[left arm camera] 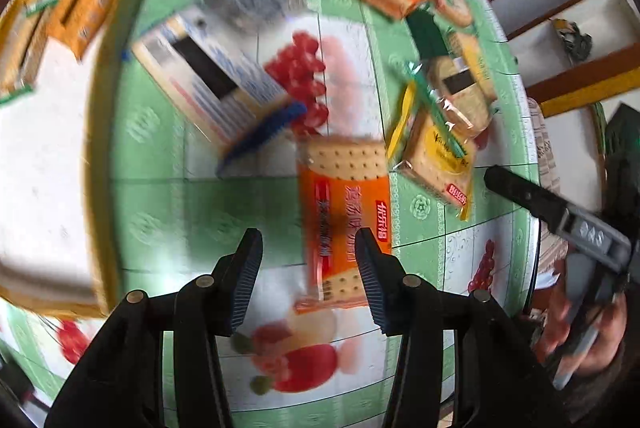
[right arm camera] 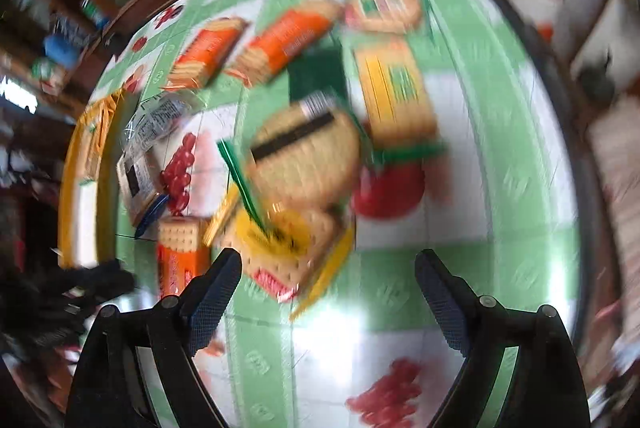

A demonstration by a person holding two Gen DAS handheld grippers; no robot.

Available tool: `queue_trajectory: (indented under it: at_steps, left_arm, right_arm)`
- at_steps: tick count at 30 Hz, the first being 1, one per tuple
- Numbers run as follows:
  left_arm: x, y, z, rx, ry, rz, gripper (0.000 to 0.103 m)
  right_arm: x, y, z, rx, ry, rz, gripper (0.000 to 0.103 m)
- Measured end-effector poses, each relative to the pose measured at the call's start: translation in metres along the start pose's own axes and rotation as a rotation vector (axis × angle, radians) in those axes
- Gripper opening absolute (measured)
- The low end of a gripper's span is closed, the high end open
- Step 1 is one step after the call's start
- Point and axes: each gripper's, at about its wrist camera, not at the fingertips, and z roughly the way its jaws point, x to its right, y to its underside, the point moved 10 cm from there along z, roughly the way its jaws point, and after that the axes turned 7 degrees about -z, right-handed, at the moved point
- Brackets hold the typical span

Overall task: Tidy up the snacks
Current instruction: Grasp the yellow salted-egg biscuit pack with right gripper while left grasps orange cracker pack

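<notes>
My left tongs (left arm camera: pixel 309 248) and right tongs (right arm camera: pixel 328 270) hang released; rushing could knock the near orange cracker pack (left arm camera: pixel 344 204) aside.

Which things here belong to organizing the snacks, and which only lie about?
Belonging to the job: orange cracker pack, yellow cracker pack, round cracker pack, tray.
Lying about: fruit-print tablecloth, shelves.
</notes>
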Motion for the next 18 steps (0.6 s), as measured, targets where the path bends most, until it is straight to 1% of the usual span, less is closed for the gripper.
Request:
queue_trajectory:
  at_steps: [1,3,5,8,10,12,14,17,18]
  left_arm:
    - [0.001,0.001,0.002,0.003,0.000,-0.019,0.046]
    - [0.003,0.000,0.002,0.017,-0.003,-0.048,0.046]
    - [0.003,-0.003,-0.002,0.040,-0.011,-0.067,0.046]
    - [0.003,-0.004,-0.010,0.051,-0.009,-0.091,0.046]
    - [-0.003,-0.005,-0.017,0.069,-0.014,-0.109,0.046]
    - [-0.008,-0.006,-0.019,0.077,-0.021,-0.124,0.046]
    - [-0.012,-0.007,-0.018,0.080,-0.018,-0.145,0.046]
    - [-0.015,-0.006,-0.017,0.081,-0.019,-0.168,0.046]
    - [-0.013,-0.006,-0.016,0.080,-0.016,-0.174,0.046]
  right_arm:
    - [0.000,0.003,0.003,-0.003,-0.017,0.020,0.090]
    - [-0.004,0.007,0.007,0.000,-0.026,-0.009,0.090]
    - [-0.016,0.004,0.010,0.029,-0.020,-0.093,0.090]
    - [-0.034,-0.008,0.014,0.069,-0.045,-0.216,0.091]
    - [-0.043,-0.013,0.020,0.061,-0.066,-0.275,0.091]
    - [-0.051,-0.016,0.029,0.033,-0.098,-0.330,0.095]
    - [-0.060,-0.015,0.031,0.014,-0.112,-0.416,0.097]
    - [-0.072,-0.004,0.035,-0.020,-0.083,-0.574,0.097]
    - [-0.072,-0.001,0.037,-0.017,-0.044,-0.634,0.096]
